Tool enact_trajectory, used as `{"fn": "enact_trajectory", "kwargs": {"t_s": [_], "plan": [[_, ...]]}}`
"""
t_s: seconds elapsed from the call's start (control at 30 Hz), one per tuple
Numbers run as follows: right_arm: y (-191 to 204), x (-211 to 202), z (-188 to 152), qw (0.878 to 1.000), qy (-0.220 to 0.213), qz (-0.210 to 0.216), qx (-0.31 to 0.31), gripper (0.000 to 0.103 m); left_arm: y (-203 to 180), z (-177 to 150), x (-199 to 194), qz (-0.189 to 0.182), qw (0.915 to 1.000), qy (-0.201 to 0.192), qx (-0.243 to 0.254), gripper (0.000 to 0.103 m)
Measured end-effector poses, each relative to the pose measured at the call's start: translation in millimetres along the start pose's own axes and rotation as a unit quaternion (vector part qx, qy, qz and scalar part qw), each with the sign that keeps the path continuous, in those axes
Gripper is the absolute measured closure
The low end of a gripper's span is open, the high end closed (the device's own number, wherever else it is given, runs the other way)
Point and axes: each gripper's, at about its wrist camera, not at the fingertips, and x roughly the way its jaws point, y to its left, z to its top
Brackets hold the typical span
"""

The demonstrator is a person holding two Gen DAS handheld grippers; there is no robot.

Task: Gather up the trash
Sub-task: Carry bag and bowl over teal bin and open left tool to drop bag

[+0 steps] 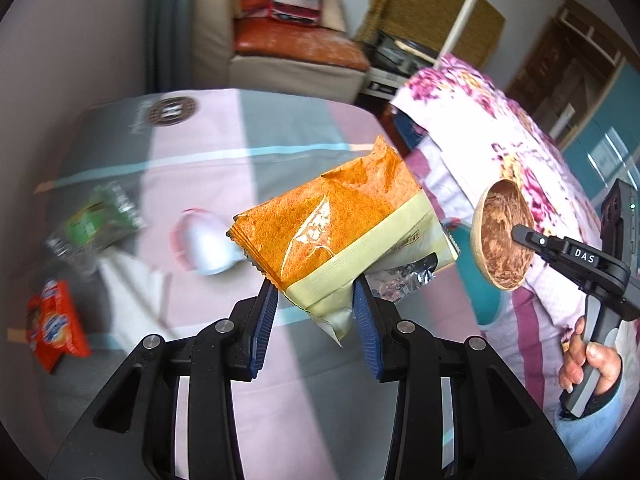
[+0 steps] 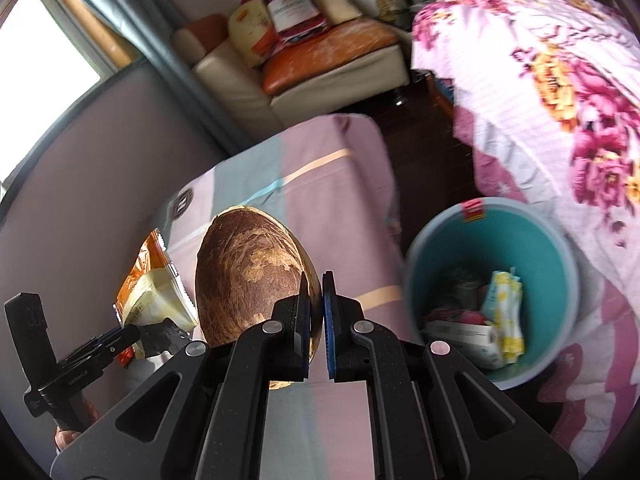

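We have both loads lifted clear of the striped surface. Our left hand-held gripper is clamped on the pale lower corner of an orange snack wrapper, which stands up and out from the pads. It looks light, thin and crinkly, so it will flex and could slide if gripped only at the edge; taking it lower, where the foil is folded double, seems safest. Our right hand-held gripper is pinched nearly closed on the rim of a brown coconut shell half. The shell looks rigid and fairly light, but curved and smooth, so the thin rim is the only sensible hold, and it may pivot between the pads.

The teal bin sits on the floor to the right, already holding some packets. On the surface a green packet, a white cup and a red packet are yet to be collected.
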Motion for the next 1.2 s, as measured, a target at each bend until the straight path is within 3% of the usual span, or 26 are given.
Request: {"fn": "enact_trajectory", "kwargs": {"t_s": [0.3, 0.6, 1.2], "plan": [[-66, -31, 2, 0.998, -0.039, -0.011, 0.047, 0.097, -83, 9, 39, -0.018, 0.9969, 0.033, 0.069, 0.064], [-123, -48, -1, 0.994, -0.053, -0.023, 0.091, 0.097, -139, 14, 78, -0.024, 0.9918, 0.064, 0.108, 0.064], [-192, -51, -1, 0.986, -0.056, -0.051, 0.147, 0.097, -202, 16, 151, -0.018, 0.9804, 0.118, 0.157, 0.063]]}}
